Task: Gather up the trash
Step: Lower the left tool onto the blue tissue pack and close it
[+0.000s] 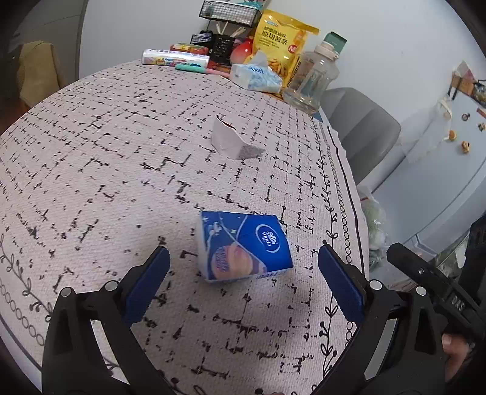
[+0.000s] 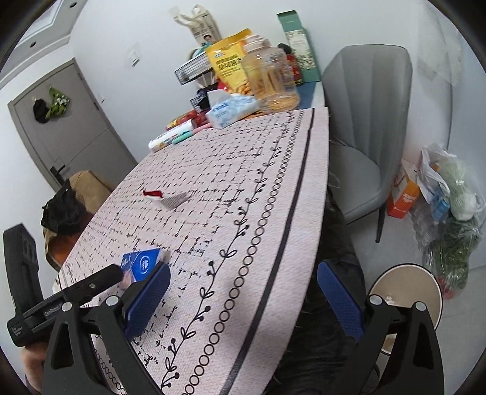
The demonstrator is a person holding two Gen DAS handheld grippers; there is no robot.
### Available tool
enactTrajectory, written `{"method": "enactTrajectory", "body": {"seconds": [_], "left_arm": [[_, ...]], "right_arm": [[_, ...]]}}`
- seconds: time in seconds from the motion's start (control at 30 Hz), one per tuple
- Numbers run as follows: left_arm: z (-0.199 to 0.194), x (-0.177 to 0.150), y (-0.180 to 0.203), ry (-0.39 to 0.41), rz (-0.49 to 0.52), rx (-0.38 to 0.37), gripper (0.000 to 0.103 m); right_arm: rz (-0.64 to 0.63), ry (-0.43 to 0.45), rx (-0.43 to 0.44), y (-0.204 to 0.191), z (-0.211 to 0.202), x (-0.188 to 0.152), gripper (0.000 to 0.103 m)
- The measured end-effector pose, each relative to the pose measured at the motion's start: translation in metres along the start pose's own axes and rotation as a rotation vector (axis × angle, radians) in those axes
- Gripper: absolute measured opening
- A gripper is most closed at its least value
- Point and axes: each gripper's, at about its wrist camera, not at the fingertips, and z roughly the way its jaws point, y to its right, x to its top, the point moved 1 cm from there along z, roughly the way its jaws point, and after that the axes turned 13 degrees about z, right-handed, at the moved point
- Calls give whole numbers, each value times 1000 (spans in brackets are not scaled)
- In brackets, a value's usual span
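Blue and white, the tissue pack [image 1: 243,246] lies on the patterned tablecloth [image 1: 106,170] just below the middle of the left wrist view, a little beyond the left gripper [image 1: 243,273], whose 2 blue-padded fingers [image 1: 148,282] stand wide apart on either side of it and touch nothing. Above it, near the frame's centre, sits a small folded white paper piece [image 1: 231,139] with a red edge, well apart from the pack. Along the top edge are a yellow snack bag [image 1: 282,45], a clear plastic jar [image 1: 316,76], a soft pale-blue tissue packet [image 1: 258,76] and a black wire rack [image 1: 231,12]; a grey chair [image 1: 361,127] stands at the right. In the right wrist view the right gripper [image 2: 243,291] hangs over the cloth's bordered edge, its 2 fingers [image 2: 340,297] spread wide and empty, 1 over the cloth and 1 past the table edge. The tissue pack [image 2: 142,264] shows at lower left, just beside the left finger, partly hidden by the black body of the other gripper. The paper piece [image 2: 165,197] lies left of centre. A round tan bin [image 2: 407,288] sits at lower right on the floor, with bags of groceries [image 2: 449,206] above it at the right edge.
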Motion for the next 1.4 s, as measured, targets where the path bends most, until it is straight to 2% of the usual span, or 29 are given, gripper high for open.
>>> {"method": "enactTrajectory", "body": {"seconds": [0.2,0.33,0.47,0.67,0.73,0.77,0.83,0.87,0.9,0.97,1.0,1.2,1.3,1.4], "left_arm": [[17,3,10,-15,-5,15,97],[27,6,20,-35,32,59,97],[29,6,24,-37,72,146,97],[31,5,16,-61,65,170,95],[31,6,17,-67,80,196,84],[31,8,16,-66,72,204,74],[28,9,10,-66,38,183,67],[25,10,6,-61,18,168,58],[23,10,4,-53,6,162,40],[15,12,-5,-22,-26,153,25],[11,13,-8,-9,-38,149,21],[-10,20,-32,72,-99,110,10],[-19,18,-41,114,-137,66,9],[-35,17,-53,189,-169,61,9]], "right_arm": [[-27,11,12,0,-3,2,95],[-15,27,10,6,-7,7,95],[-3,27,3,12,-8,8,95],[1,26,16,5,-7,5,95],[1,18,23,3,-4,3,95],[0,16,23,1,-3,3,95],[-4,6,26,-1,1,4,95],[-5,4,28,-2,2,5,95],[-5,3,29,-2,2,6,95],[-7,6,34,-5,3,8,95],[-10,8,36,-8,4,10,95],[-57,2,50,-27,14,14,95],[-80,-4,55,-39,20,17,95],[-108,-2,57,-51,27,20,95]]}}
